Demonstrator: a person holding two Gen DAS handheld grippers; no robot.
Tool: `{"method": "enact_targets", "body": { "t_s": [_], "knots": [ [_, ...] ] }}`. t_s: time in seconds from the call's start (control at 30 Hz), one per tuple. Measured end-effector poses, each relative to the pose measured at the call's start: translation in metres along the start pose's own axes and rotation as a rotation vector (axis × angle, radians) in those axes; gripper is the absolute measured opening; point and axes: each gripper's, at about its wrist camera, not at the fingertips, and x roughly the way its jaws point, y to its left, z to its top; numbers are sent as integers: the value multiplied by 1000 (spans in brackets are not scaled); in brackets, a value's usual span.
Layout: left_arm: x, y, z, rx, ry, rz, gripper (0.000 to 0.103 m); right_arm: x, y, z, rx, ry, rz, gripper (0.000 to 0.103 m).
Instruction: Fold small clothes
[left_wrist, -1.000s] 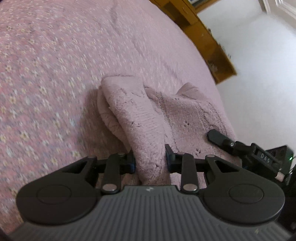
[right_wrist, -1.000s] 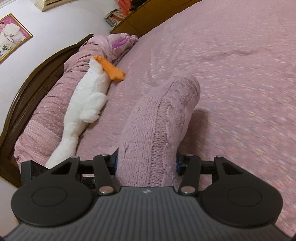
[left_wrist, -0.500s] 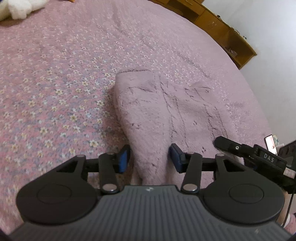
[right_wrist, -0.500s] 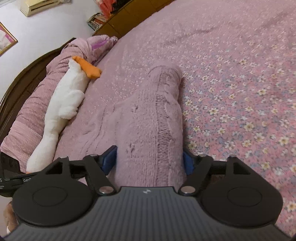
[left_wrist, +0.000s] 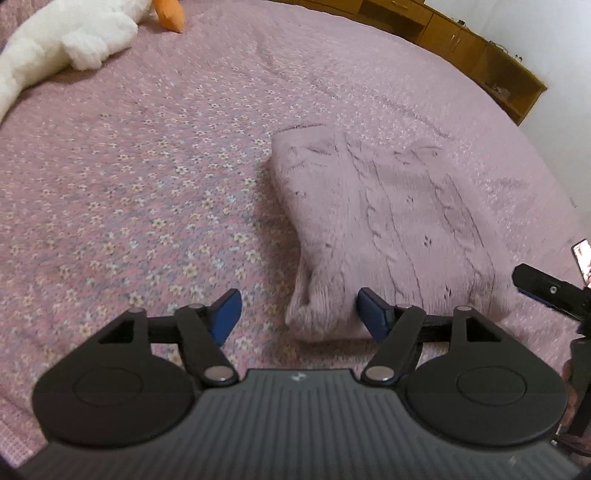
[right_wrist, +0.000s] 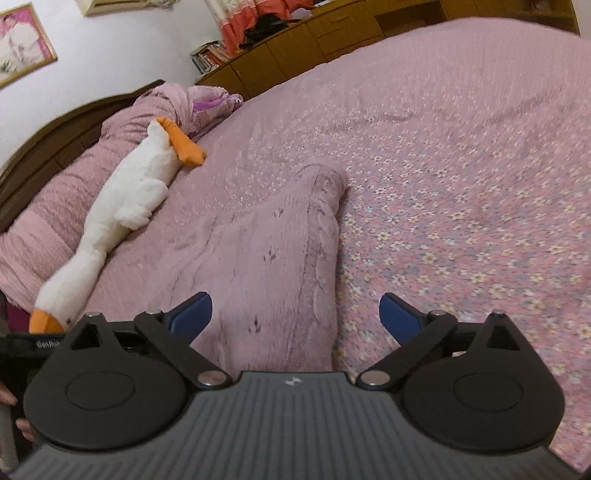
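Observation:
A folded pink knitted sweater (left_wrist: 376, 221) lies flat on the floral pink bedspread (left_wrist: 147, 184). My left gripper (left_wrist: 297, 312) is open, its jaws wide apart, with the sweater's near left corner between them and not gripped. In the right wrist view the same sweater (right_wrist: 273, 258) lies in front of my right gripper (right_wrist: 295, 314), which is open with its jaws wide on either side of the sweater's near edge. The right gripper's black finger also shows at the right edge of the left wrist view (left_wrist: 546, 288).
A white plush goose with an orange beak (right_wrist: 129, 206) lies by the pink pillows (right_wrist: 48, 221) at the headboard. Wooden cabinets (left_wrist: 480, 48) stand beyond the far side of the bed. A phone (left_wrist: 581, 254) lies near the bed's right edge.
Both grippers have let go of the sweater and opened wide. The sweater has been lowered flat onto the bed, and both grippers have drawn back a little.

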Motion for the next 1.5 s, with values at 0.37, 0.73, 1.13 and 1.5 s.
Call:
{"method": "enact_targets", "body": {
  "t_s": [0.37,0.73,1.13,1.5],
  "knots": [
    [10,-23,-28,88,53,79,72,-11,21,-29,-140,50,-88,103],
    [21,-37,-41,79,45,172,72,12,30,-48,-180,159,-224,103],
    [28,-50,-46,113,37,221,83,26,43,-64,-230,175,-319,103],
    [28,-52,-51,124,23,230,83,27,47,-65,-233,169,-334,103]
  ]
}}
